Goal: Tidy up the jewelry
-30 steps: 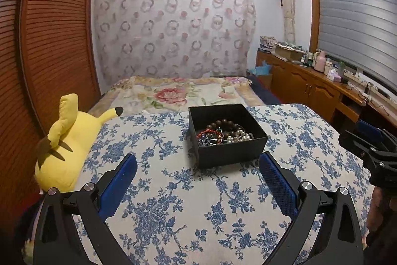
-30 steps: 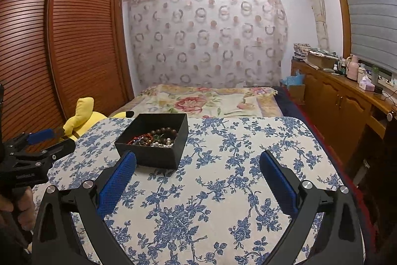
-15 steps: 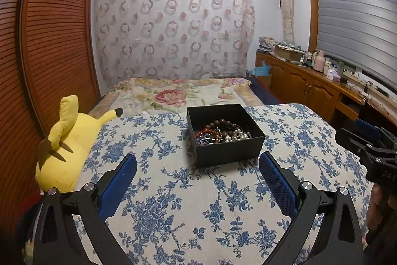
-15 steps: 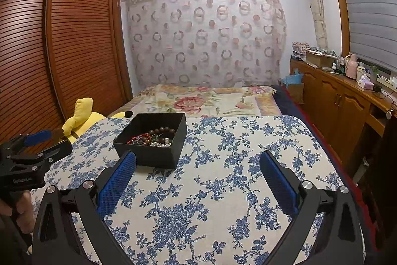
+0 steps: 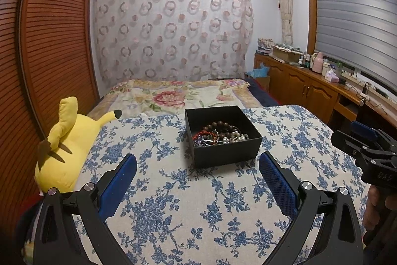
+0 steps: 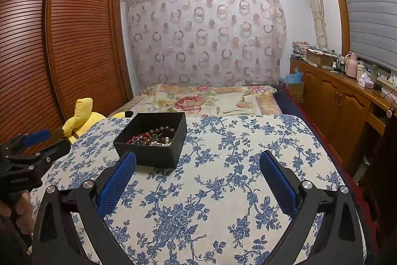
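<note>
Both cameras look forward across the table [image 5: 173,203] toward the bed [image 6: 211,98]. Both see the black box [image 5: 223,153] [image 6: 148,153], near ahead.

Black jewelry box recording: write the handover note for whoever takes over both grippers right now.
Left gripper: open, empty, hovering over the floral tablecloth, just short of the black box.
Right gripper: open, empty, with the box ahead to its left.
The box sits open on the table; a dark wooden bead bracelet, a red cord bracelet and a pearl strand lie tangled inside.
Done: nothing visibly sorted; no jewelry lies outside the box.
Left: reach in, lift pieces out one by one, arrange them.
</note>
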Available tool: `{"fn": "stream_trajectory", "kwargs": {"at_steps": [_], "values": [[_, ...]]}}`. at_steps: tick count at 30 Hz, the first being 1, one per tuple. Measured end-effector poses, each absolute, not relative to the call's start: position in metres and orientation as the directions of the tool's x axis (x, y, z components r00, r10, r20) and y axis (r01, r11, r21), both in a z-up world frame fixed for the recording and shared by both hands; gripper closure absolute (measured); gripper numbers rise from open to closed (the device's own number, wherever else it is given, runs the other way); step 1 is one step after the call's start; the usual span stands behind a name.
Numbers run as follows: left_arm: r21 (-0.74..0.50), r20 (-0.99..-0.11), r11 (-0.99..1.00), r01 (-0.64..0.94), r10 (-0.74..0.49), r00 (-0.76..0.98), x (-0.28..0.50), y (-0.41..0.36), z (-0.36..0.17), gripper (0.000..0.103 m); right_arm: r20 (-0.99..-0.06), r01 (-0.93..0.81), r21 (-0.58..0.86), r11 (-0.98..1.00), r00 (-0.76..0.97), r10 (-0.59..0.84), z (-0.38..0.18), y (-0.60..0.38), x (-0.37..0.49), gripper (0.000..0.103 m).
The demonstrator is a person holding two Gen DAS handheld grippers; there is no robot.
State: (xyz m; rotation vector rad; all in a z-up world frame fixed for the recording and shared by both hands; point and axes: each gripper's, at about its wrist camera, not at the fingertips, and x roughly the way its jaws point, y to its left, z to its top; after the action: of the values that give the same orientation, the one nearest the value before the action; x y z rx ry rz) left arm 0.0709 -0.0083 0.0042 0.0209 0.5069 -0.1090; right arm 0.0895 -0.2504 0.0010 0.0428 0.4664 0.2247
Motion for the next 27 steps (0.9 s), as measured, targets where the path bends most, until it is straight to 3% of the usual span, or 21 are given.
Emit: {"fn": "stream_trajectory", "kwargs": {"at_steps": [27], "values": [[-0.01,-0.482,0.994,0.11,-0.101,0.87,0.0703,-0.0086,0.0051,0.008,-0.441,-0.206,0.095,0.974,0.868,0.226,0.0018,-0.2521,0.0895,0.003]]}}
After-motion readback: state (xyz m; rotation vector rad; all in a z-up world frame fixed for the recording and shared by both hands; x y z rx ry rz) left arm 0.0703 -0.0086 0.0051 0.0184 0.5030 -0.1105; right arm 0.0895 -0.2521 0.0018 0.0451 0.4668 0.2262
